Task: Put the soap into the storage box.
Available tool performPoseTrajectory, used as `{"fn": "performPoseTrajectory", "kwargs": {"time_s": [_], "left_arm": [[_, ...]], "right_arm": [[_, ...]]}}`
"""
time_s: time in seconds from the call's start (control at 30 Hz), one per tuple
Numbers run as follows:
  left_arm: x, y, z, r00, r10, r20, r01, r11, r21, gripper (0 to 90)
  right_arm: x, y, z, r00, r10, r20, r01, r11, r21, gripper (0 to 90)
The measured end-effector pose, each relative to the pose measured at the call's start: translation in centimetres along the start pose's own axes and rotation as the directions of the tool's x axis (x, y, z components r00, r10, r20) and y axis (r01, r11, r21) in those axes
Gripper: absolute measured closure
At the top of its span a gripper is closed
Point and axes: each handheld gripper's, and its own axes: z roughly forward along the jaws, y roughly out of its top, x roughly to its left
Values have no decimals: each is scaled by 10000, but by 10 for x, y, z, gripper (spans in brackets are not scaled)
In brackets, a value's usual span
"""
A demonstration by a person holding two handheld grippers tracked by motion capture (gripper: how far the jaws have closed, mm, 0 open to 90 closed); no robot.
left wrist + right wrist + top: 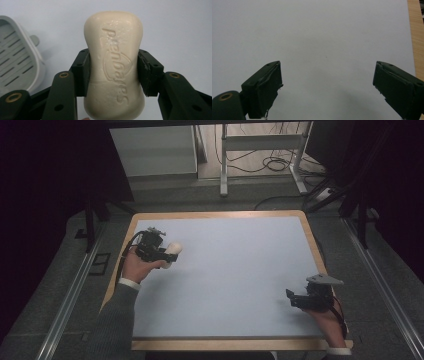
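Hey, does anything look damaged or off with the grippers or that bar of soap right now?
The soap looks intact, gripped squarely in the left gripper. The right gripper's pads look worn: the lining seems to be peeling at the edges, with a frayed bit hanging off.

Wide open mat, one obstacle at my left

I see bare blue mat [230,280] across the frame's centre; a grey slotted soap dish [17,60] sits just beside my left gripper [113,72].
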Motion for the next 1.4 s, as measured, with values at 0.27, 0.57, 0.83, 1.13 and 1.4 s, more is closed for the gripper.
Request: {"fn": "performPoseTrajectory", "kwargs": {"time_s": [0.27, 0.57, 0.83, 1.13, 1.4], "left_arm": [[15, 4, -6, 9991, -349, -260, 346, 9993, -105, 497], [30, 3, -6, 9966, -755, -336, 752, 9971, -96, 497], [41, 2, -4, 9938, -1025, -421, 1021, 9947, -114, 497], [55, 1, -3, 9889, -1345, -631, 1335, 9909, -198, 497], [69, 3, -2, 9819, -1613, -997, 1592, 9868, -287, 497]], "right_arm": [[0, 0, 1, 10000, -3, 6, 3, 10000, 20, 84], [0, 0, 0, 10000, 7, 9, -7, 10000, 29, 84], [0, 0, 1, 10000, -2, 19, 2, 10000, 39, 84], [-1, 0, 0, 10000, 23, 35, -23, 10000, 43, 84], [0, 0, 2, 10000, -12, 36, 12, 10000, 67, 84]]}}
